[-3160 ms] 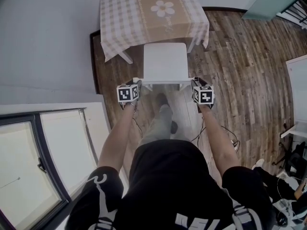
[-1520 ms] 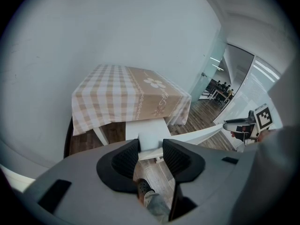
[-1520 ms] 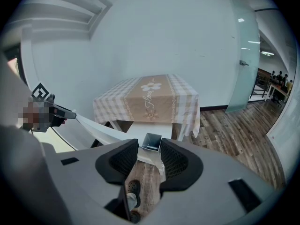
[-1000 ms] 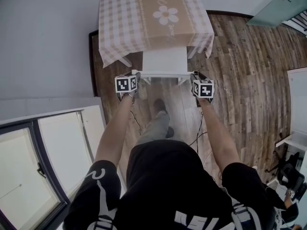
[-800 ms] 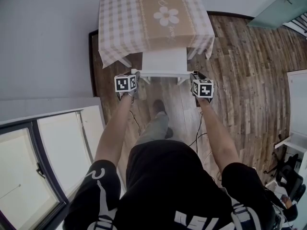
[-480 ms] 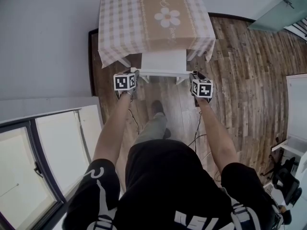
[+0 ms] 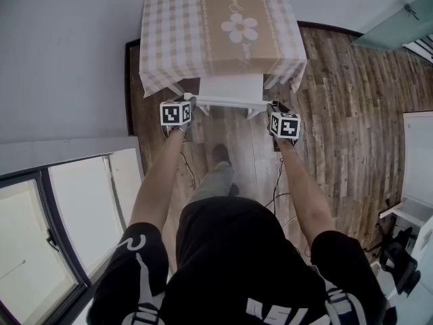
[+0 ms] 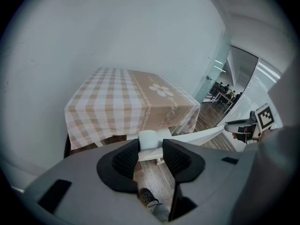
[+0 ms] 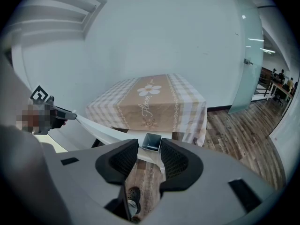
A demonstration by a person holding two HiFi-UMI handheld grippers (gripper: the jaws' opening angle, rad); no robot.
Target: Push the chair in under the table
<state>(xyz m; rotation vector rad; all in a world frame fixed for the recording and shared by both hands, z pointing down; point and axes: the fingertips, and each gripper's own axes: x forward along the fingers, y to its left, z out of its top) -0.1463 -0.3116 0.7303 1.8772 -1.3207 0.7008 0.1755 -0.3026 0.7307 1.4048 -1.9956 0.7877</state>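
Note:
A white chair (image 7: 230,88) stands at the near side of a table (image 7: 172,32) draped in a beige checked cloth with a flower print. Only a strip of its seat shows beyond the cloth's edge. My left gripper (image 7: 191,103) is shut on the left end of the chair's top rail (image 8: 149,139), which sits white between its pads. At the rail's right end (image 9: 152,142), a hollow square tube, my right gripper (image 7: 273,108) is shut on it. The white rail (image 8: 201,135) runs between both grippers. The chair legs are hidden.
A pale wall (image 7: 67,59) runs along the table's left and far sides. A window ledge (image 7: 81,181) lies at the lower left. The person's foot (image 7: 220,154) stands on the wood floor behind the chair, with cables (image 7: 279,191) beside it. A glass door (image 7: 396,26) is far right.
Both grippers have moved forward towards the table with the chair, and the seat has slid further under the cloth. The person has stepped forward behind it. The jaws keep their grip.

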